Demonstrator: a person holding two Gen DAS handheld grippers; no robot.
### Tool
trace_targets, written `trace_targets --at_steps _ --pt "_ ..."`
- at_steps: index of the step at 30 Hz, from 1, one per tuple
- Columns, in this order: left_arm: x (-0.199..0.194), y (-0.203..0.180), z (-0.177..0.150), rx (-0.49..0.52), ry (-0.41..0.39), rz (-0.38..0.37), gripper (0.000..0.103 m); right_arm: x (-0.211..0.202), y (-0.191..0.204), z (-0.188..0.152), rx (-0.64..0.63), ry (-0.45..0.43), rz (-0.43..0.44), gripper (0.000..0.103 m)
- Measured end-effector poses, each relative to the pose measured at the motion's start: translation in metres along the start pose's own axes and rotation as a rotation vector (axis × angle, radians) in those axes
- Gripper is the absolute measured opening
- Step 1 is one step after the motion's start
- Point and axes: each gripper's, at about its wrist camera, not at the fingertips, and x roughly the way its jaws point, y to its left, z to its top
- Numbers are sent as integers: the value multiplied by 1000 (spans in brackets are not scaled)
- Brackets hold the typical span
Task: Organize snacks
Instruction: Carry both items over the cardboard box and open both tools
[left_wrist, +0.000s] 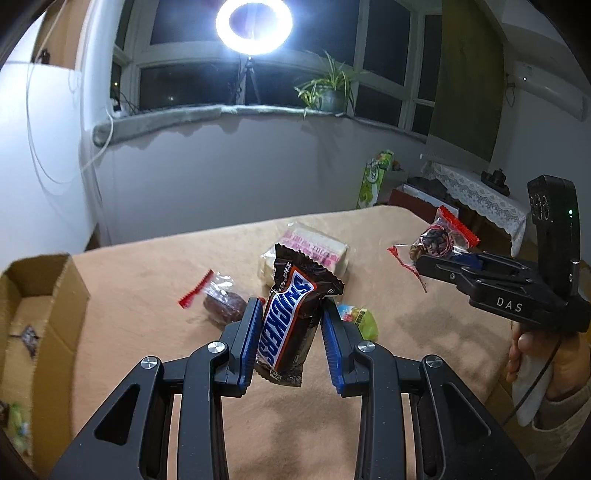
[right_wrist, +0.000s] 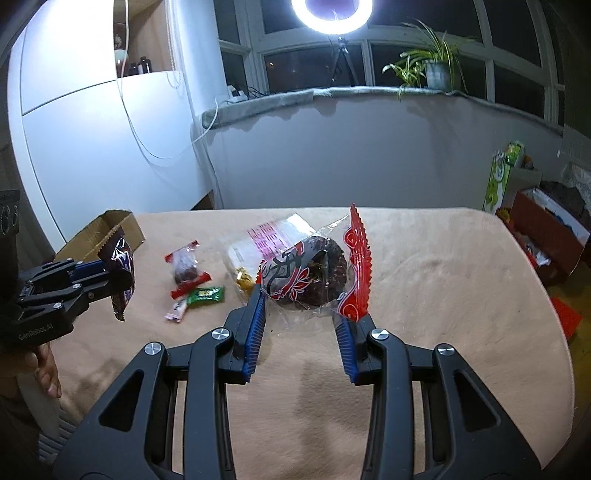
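Note:
My left gripper (left_wrist: 290, 314) is shut on a brown Snickers bar (left_wrist: 291, 317) and holds it above the tan table (left_wrist: 147, 288); it also shows in the right wrist view (right_wrist: 122, 269). My right gripper (right_wrist: 301, 306) is shut on a clear, red-edged packet with a dark round cake (right_wrist: 317, 273), lifted off the table; it also shows in the left wrist view (left_wrist: 439, 236). On the table lie a small dark cake packet (left_wrist: 221, 299), a white-pink wrapped bread (left_wrist: 306, 251) and a green candy (left_wrist: 364, 321).
An open cardboard box (left_wrist: 40, 295) stands at the table's left edge, with a few wrapped snacks inside. A small pink-white candy (right_wrist: 176, 308) and a gold one (right_wrist: 243, 278) lie mid-table. Boxes and clutter (right_wrist: 546, 229) sit beyond the right edge.

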Motion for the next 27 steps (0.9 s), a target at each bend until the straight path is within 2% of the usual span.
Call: trace_targets --at_steps 14,20,27 --pt "-51 9 -1 27 -102 68 31 -11 61 11 -93 -18 31 37" --pt "-65 32 -11 -4 -121 101 31 -2 102 15 -146 -10 66 37" --pt "-84 70 -25 -61 -137 157 31 20 164 21 -227 9 144 37"
